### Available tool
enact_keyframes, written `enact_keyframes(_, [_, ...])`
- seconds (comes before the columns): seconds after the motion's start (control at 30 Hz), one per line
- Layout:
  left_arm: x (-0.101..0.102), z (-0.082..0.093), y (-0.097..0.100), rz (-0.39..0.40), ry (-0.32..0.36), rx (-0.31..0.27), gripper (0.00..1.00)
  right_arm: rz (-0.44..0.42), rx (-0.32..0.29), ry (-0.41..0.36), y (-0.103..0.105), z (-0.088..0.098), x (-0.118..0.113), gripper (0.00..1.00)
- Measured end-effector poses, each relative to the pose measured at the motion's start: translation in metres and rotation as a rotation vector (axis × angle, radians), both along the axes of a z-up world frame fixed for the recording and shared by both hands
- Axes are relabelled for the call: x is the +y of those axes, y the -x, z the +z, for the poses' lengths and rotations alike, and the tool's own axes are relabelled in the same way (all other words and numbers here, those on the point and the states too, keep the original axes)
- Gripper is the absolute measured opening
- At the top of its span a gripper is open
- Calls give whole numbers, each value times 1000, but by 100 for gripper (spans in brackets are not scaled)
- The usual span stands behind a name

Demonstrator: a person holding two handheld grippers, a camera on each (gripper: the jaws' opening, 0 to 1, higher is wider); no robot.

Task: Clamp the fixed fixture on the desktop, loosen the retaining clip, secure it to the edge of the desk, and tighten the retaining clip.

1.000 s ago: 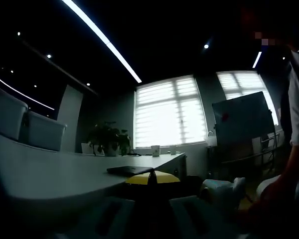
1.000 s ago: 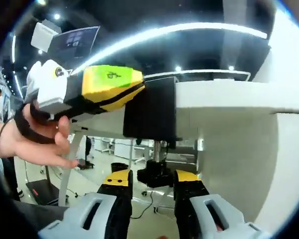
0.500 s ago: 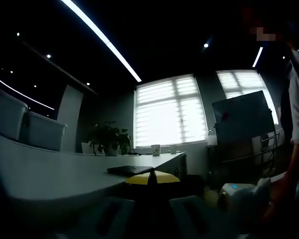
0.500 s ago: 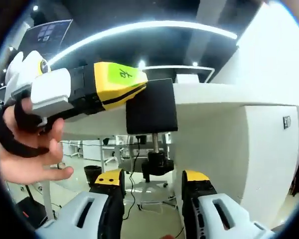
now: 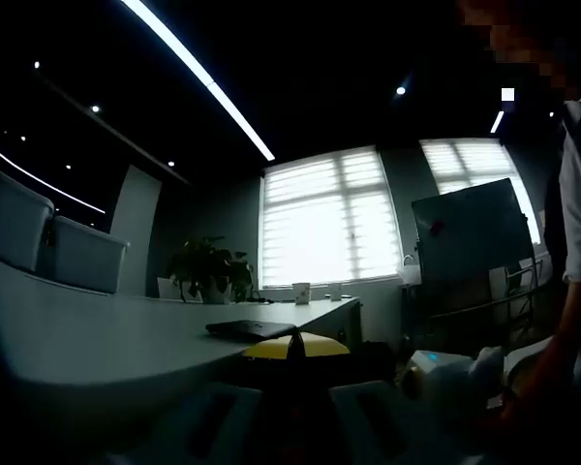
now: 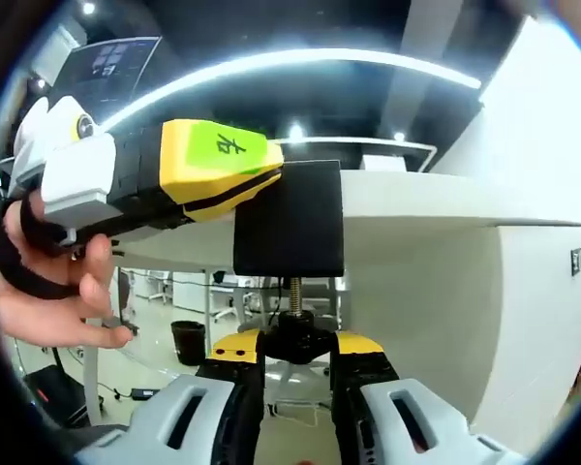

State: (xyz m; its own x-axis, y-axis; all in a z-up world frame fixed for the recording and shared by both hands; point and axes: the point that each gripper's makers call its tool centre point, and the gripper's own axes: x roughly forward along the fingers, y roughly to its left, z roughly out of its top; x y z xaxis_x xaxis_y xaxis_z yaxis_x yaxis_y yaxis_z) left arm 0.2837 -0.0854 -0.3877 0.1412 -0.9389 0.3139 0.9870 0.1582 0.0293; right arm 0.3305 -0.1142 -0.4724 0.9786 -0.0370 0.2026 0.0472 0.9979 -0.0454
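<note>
Since half a second ago, the right gripper [image 6: 297,354] has narrowed its jaws from standing apart on either side of the black knob [image 6: 296,341] to pressing against it on both sides, so it now grips that knob. Largest in both views is the white desk [image 6: 445,194], whose edge runs across the right gripper view and whose top spreads away in the left gripper view [image 5: 97,329]. Against that edge sits the black clamp fixture [image 6: 289,220], a dark block with a threaded screw [image 6: 294,294] hanging beneath it and the knob at the screw's lower end. The left gripper [image 6: 234,172], yellow-tipped with a green label, enters the right gripper view from the left and meets the fixture's upper left corner; a hand [image 6: 53,291] with a black strap holds it. In the left gripper view its yellow tips [image 5: 295,346] lie together at the desk edge, though whether they pinch the fixture cannot be told. Farther off on the desktop stand a potted plant [image 5: 209,269], a flat dark laptop [image 5: 250,328] and a small white cup [image 5: 301,292], its contents too small to make out.
</note>
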Motion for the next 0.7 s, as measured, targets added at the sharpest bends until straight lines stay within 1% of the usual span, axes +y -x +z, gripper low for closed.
enact_keyframes(0.13, [0, 0, 0, -3, -4, 1, 1, 135, 0, 14, -5, 1, 2, 25])
enact_keyframes(0.17, [0, 0, 0, -4, -4, 0, 1, 186, 0, 12, -5, 2, 4, 25])
enact_keyframes(0.27, [-1, 0, 1, -3, -12, -6, 1, 260, 7, 36, -8, 2, 4, 25])
enact_keyframes(0.37, [-2, 0, 0, 1, -18, -12, 1, 310, 26, 71, -11, 1, 6, 25])
enact_keyframes(0.5, [-2, 0, 0, 0, -14, -9, 1, 329, 35, 94, -12, 0, 6, 25])
enact_keyframes(0.53, [-2, 0, 0, 1, -13, -9, 1, 324, 34, 96, -12, 0, 7, 25])
enact_keyframes(0.6, [-2, 0, 0, 0, -9, -6, 1, 278, 36, 88, -9, -2, 5, 26])
enact_keyframes(0.63, [-2, 0, 0, 0, -8, -5, 1, 256, 34, 71, -8, -4, 5, 28])
enact_keyframes(0.7, [-2, 0, 1, -2, -14, -5, 1, 213, 31, 38, -5, -8, 5, 39])
